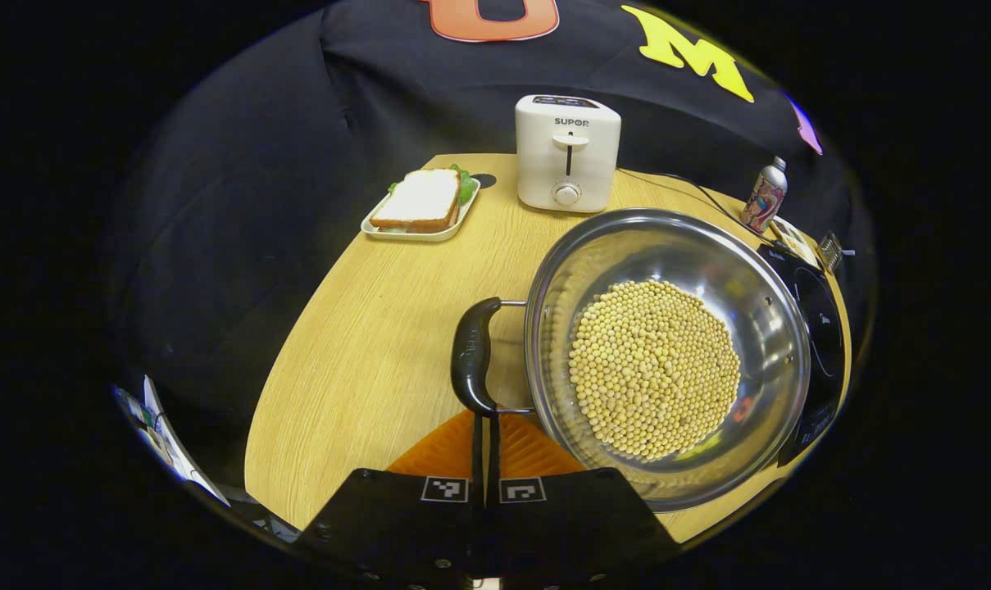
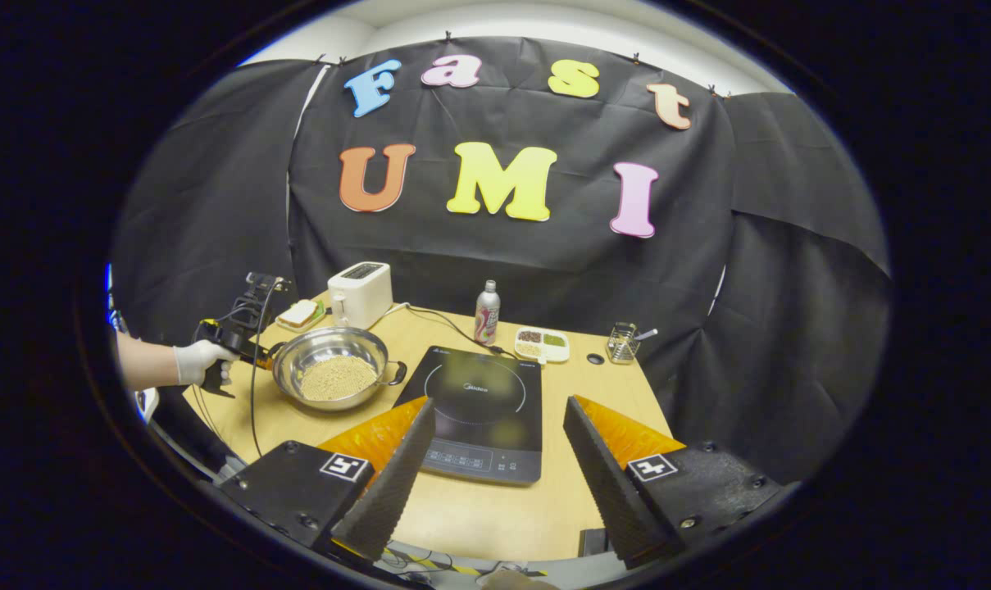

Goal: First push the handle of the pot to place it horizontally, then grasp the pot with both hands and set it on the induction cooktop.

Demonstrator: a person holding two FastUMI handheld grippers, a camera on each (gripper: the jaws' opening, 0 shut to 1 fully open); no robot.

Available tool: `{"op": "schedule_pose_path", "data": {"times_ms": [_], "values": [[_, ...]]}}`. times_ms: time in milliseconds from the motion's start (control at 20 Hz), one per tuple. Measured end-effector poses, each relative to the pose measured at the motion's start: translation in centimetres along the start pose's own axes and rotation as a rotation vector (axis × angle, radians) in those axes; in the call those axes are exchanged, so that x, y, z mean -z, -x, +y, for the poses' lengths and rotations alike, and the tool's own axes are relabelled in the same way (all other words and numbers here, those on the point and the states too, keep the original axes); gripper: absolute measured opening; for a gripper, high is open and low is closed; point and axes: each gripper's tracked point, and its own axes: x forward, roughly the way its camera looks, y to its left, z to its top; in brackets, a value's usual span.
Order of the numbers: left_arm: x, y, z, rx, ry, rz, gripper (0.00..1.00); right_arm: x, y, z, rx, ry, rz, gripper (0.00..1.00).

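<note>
Here the steel pot point(image 1: 667, 352) of soybeans point(image 1: 653, 366) sits on the wooden table point(image 1: 364, 360), just beside the induction cooktop point(image 2: 483, 410). The left gripper point(image 1: 487, 426) has its fingers pressed together, tips at the pot's near black handle point(image 1: 472, 354). Past the cooktop's front edge, the right gripper point(image 2: 495, 459) hangs with fingers spread wide, holding nothing.

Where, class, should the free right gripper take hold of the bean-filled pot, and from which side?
The right gripper, open, should grip the small side handle on the pot, the one facing the induction cooktop. Come in level from the cooktop side: the handle juts outward there, opposite the left gripper, and the round wall probably offers no purchase.
</note>
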Motion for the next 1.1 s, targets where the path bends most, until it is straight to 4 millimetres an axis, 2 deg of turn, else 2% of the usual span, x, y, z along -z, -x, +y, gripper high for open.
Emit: {"op": "schedule_pose_path", "data": {"times_ms": [300,350,400,450,500,600,750,900,950,1050,1100], "values": [[-1.1,-1.0,0.7,-0.002,0.004,0.002,0.00,0.6,0.0,1.1,-0.019,0.008,0.015,0.98],[-1.3,-1.1,0.7,-0.003,0.000,-0.003,0.10,0.6,0.0,1.3,-0.022,0.008,0.016,0.98],[-1.5,-1.3,0.8,-0.004,-0.013,0.001,0.00,0.6,0.1,1.6,-0.025,0.011,0.019,0.98],[-1.5,-1.2,1.0,-0.002,-0.024,-0.001,0.10,0.8,0.2,1.8,-0.031,0.015,0.019,0.98],[-1.6,-1.2,0.9,-0.001,-0.022,-0.003,0.00,0.9,0.2,2.0,-0.032,0.020,0.019,0.98],[-1.8,-0.7,0.8,0.009,-0.026,-0.027,0.00,1.0,0.2,2.4,-0.039,0.016,0.022,0.98],[-1.6,1.1,1.5,0.008,-0.049,-0.083,0.00,1.2,-0.5,3.6,-0.057,0.010,0.028,0.98],[-2.4,3.7,2.5,0.016,-0.028,-0.174,0.00,2.4,-2.5,5.5,-0.109,-0.014,0.075,0.99],[-2.4,4.5,3.0,0.011,-0.027,-0.197,0.09,2.6,-3.4,6.4,-0.141,-0.036,0.090,0.98],[-2.5,5.8,3.0,0.049,-0.026,-0.241,0.02,3.0,-5.7,8.1,-0.191,-0.086,0.124,0.99],[-2.2,6.3,2.9,0.066,-0.030,-0.244,0.28,3.0,-6.9,9.0,-0.209,-0.102,0.139,0.99]]}}
